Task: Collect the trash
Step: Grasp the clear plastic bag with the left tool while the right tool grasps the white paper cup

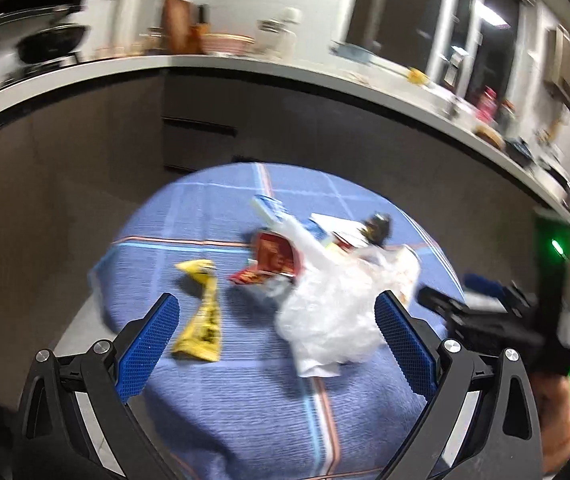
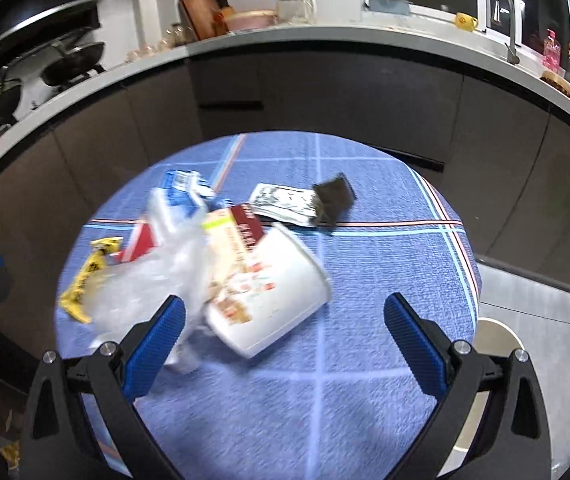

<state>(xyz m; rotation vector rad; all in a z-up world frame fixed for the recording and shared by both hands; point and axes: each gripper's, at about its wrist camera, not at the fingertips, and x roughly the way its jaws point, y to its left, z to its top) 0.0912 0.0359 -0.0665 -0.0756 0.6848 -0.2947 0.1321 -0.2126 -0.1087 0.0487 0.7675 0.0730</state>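
Trash lies on a round table with a blue checked cloth (image 1: pixel 245 408) (image 2: pixel 365 420). A yellow wrapper (image 1: pixel 201 316) (image 2: pixel 85 284), a clear plastic bag (image 1: pixel 333 312) (image 2: pixel 153 280), a red packet (image 1: pixel 273 258) (image 2: pixel 141 242), a blue and white carton (image 2: pixel 189 188), a tipped white paper cup (image 2: pixel 269 300), a silver wrapper (image 2: pixel 285 202) and a dark wrapper (image 2: pixel 335 198) are there. My left gripper (image 1: pixel 277 316) is open above the yellow wrapper and the bag. My right gripper (image 2: pixel 285 316) is open above the cup. The right gripper also shows in the left wrist view (image 1: pixel 485 320).
A dark cabinet front (image 2: pixel 325 92) under a grey countertop (image 2: pixel 285 36) curves behind the table. Pans (image 2: pixel 69 64), a cutting board, a bowl, a jar and a yellow cup (image 2: pixel 465 22) stand on the counter. Floor (image 2: pixel 545 312) lies to the right of the table.
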